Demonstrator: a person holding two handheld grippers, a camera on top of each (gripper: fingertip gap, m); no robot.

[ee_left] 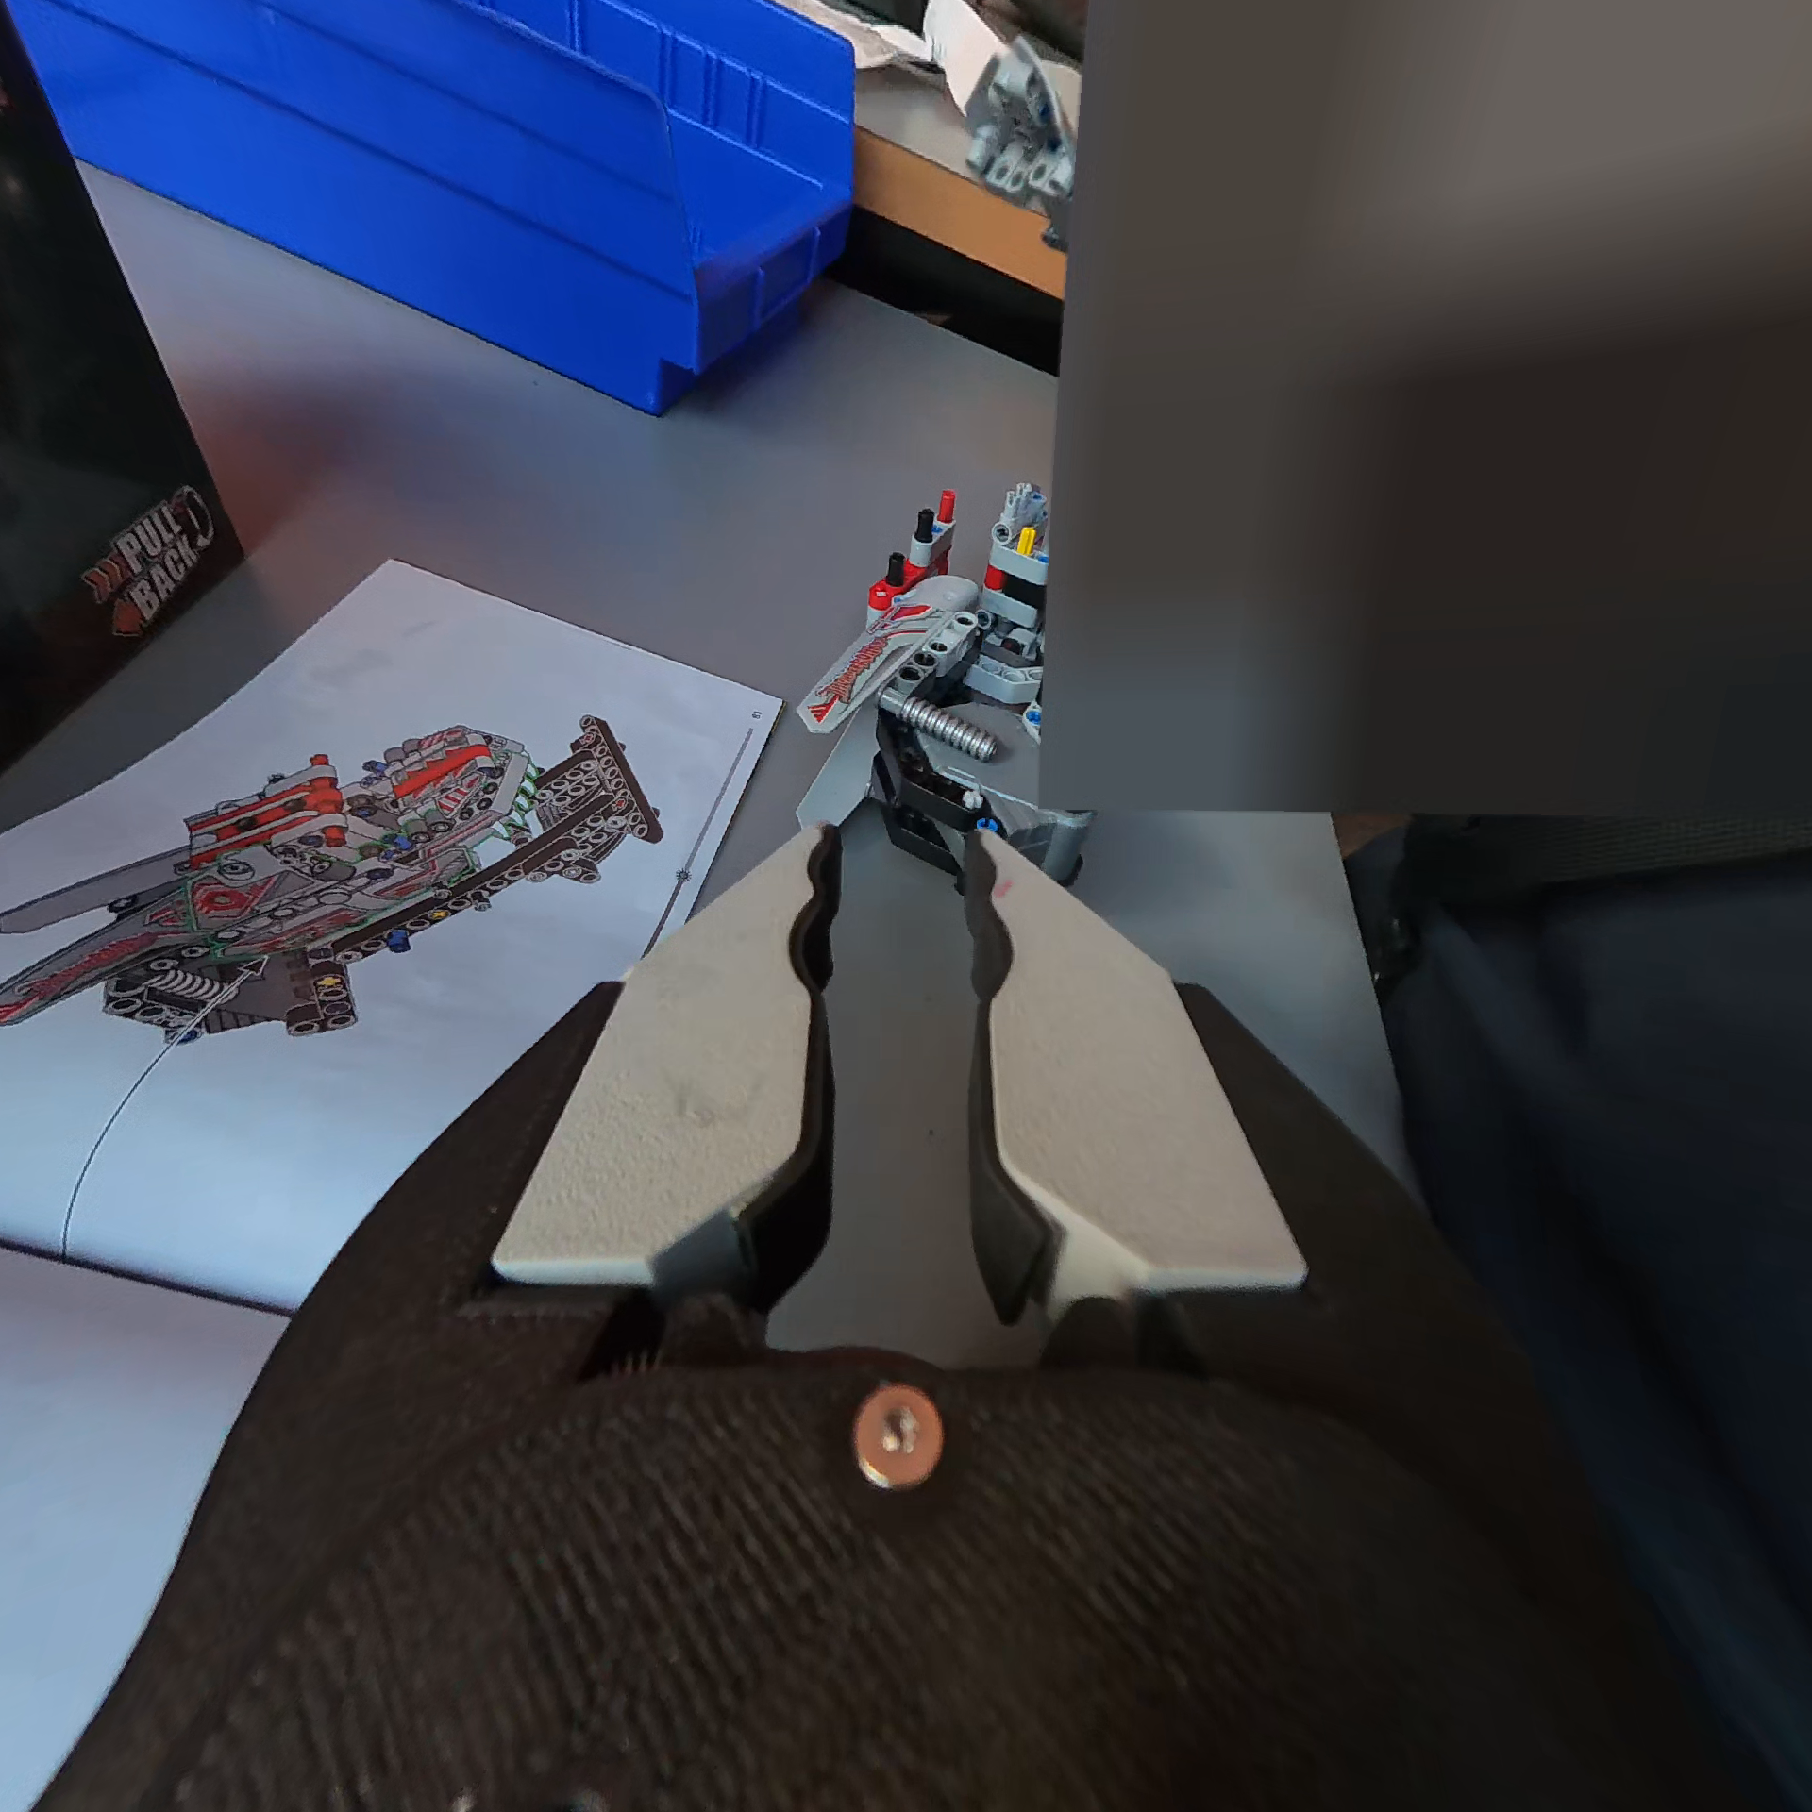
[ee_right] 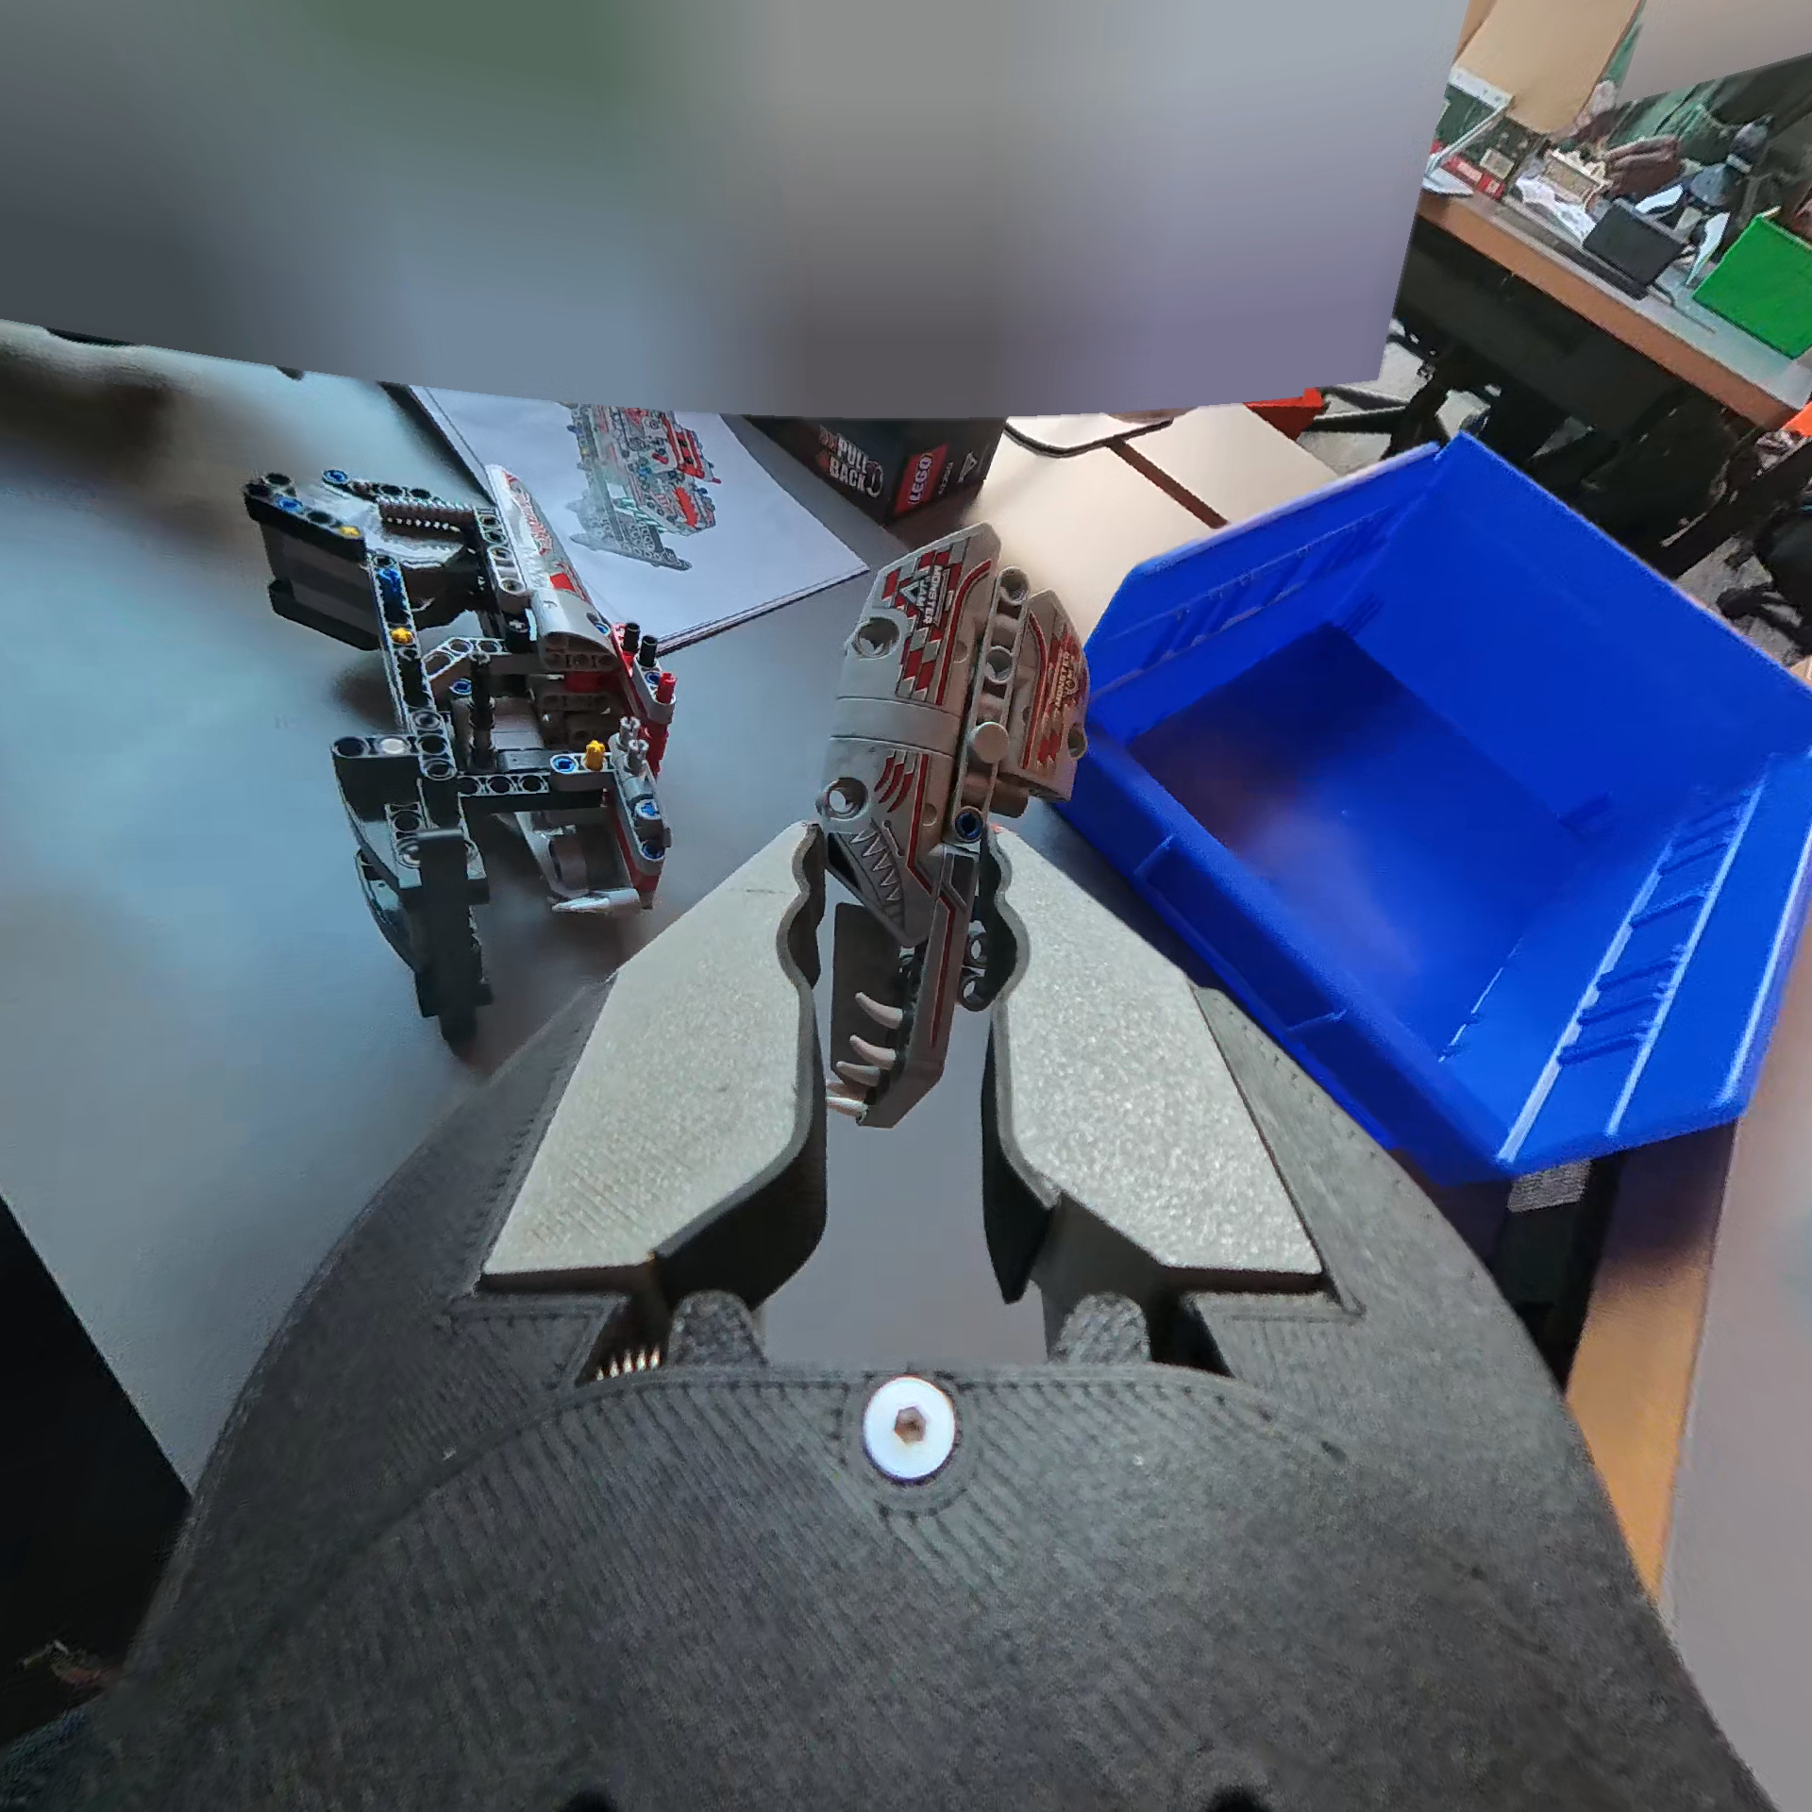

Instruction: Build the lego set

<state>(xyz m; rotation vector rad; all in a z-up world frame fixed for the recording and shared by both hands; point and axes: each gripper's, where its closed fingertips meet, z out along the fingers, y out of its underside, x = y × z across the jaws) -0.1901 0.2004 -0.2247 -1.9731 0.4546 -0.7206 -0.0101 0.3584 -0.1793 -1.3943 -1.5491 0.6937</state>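
A part-built Lego chassis [ee_left: 941,686] of black beams, grey and red panels and a metal spring stands on the grey table [ee_left: 490,490]. It also shows in the right wrist view [ee_right: 490,706], at the left. My left gripper [ee_left: 902,853] is open and empty, its tips just short of the chassis's near end. My right gripper [ee_right: 897,853] is shut on a grey and red shark-head panel assembly [ee_right: 922,745] with white teeth, held upright above the table, to the right of the chassis.
An open instruction booklet [ee_left: 343,882] lies left of the chassis and shows behind it in the right wrist view [ee_right: 637,490]. A blue bin [ee_left: 441,176] stands behind; it appears empty at right [ee_right: 1422,833]. The black set box [ee_left: 88,441] is at far left. The left gripper's tips are roughly 25 cm from the right gripper's.
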